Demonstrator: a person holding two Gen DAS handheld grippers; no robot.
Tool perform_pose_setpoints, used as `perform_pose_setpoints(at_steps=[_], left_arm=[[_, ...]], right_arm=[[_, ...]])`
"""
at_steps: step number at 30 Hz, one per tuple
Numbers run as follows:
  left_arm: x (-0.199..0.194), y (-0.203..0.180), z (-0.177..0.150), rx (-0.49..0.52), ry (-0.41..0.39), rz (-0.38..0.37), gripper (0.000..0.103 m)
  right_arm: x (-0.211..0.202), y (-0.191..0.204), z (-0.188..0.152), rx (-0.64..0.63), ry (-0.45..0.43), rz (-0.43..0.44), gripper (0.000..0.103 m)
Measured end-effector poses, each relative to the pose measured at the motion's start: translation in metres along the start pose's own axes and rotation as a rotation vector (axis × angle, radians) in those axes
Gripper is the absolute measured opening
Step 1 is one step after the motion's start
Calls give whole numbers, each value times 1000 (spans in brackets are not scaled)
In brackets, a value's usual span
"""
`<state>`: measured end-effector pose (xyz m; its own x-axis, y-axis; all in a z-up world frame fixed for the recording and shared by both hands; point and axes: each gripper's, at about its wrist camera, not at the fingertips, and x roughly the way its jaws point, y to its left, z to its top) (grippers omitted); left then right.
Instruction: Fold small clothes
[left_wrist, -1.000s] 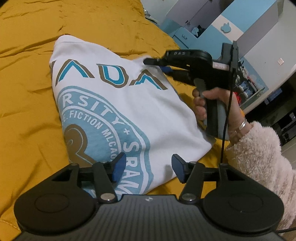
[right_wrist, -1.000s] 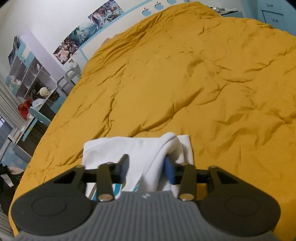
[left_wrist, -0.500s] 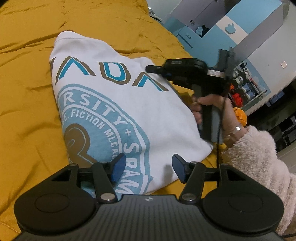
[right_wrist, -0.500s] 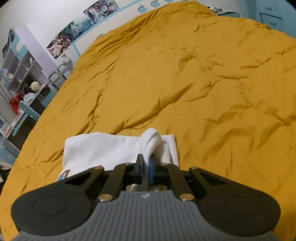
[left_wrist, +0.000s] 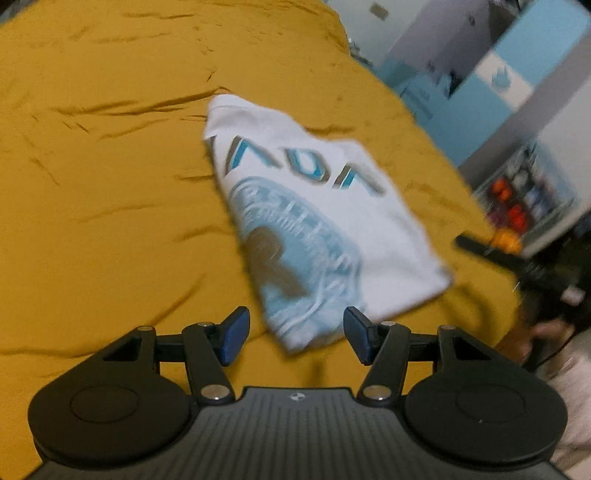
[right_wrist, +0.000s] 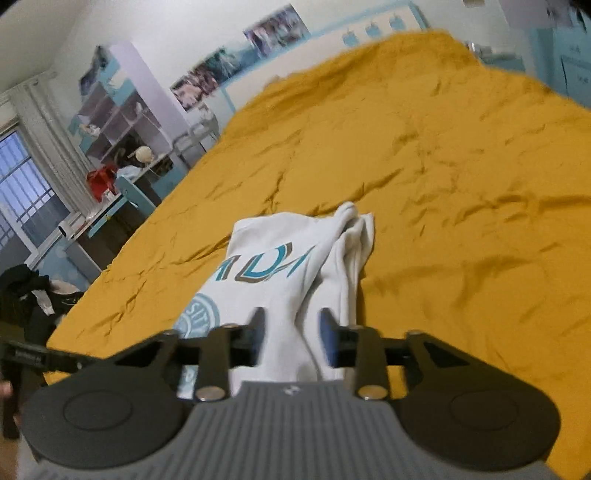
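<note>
A folded white T-shirt (left_wrist: 317, 206) with a blue and brown print lies flat on the yellow bedspread (left_wrist: 110, 184). My left gripper (left_wrist: 295, 334) hovers open over the shirt's near corner, nothing between its blue pads. In the right wrist view the T-shirt (right_wrist: 280, 258) shows a bunched fold along its right edge. My right gripper (right_wrist: 291, 334) is just short of it, its jaws opening. Shirt fabric shows in the gap, but the pads do not press on it. The right gripper (left_wrist: 484, 249) also appears blurred at the shirt's right side, with the hand (left_wrist: 546, 330) behind it.
The bedspread (right_wrist: 461, 184) stretches far beyond the shirt. A desk with a red object (right_wrist: 101, 179) and open shelves (right_wrist: 118, 118) stand off the bed's left side. Blue and white cupboards (left_wrist: 498, 85) stand beyond its right edge. Dark clothes (right_wrist: 26, 291) lie at lower left.
The right jaws were shut on the shirt's folded edge half a second ago and have since parted and drawn back. The left gripper has pulled back and up; the shirt looks smaller.
</note>
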<state>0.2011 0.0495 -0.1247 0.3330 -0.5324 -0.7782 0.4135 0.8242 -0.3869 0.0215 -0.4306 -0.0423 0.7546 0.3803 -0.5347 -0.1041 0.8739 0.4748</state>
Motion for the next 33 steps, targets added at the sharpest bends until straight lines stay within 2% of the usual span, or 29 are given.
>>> perform_pose_setpoints(at_steps=[2,4,6,8,10,13,16,19,22,29,30,31,32,33], left_arm=[[1,-8,-8,60,7,22,67],[4,-20,-15,145,-13,41,61],[13,-30,-20,210,-22,83,50],[25,-35,-21,240,0,113,33],[31,-34,-24,221,13,107,21],[30,-29,-26,179,-3,87,21],[25,-31,-27,173,-15,97,21],[21,-33,-26,168,-31,102,21],[18,-29,-21,118,-45,72,21],[31,-23,-15,79,-40,58,21],[32,-23,-16,75,-41,57,21],[33,-21,-16,65,-42,50,18],[33,-20,-17,56,-42,42,15],[31,-20,-18,54,-46,38,13]], right_arm=[[-6,3,-8,-4,-7,-58,43],[-12,4,-15,-5,-23,-94,43],[-12,17,-22,-84,4,-114,44],[-11,35,-31,-203,32,-162,51],[-7,46,-39,-283,49,-214,52],[-5,50,-45,-304,56,-218,52],[0,48,-45,-318,75,-224,52],[1,46,-43,-292,75,-216,52],[0,45,-41,-263,65,-206,52],[10,45,-39,-285,83,-177,52],[12,44,-39,-277,92,-178,47],[14,43,-39,-272,102,-177,32],[17,43,-39,-275,115,-182,23],[18,43,-39,-280,126,-189,4]])
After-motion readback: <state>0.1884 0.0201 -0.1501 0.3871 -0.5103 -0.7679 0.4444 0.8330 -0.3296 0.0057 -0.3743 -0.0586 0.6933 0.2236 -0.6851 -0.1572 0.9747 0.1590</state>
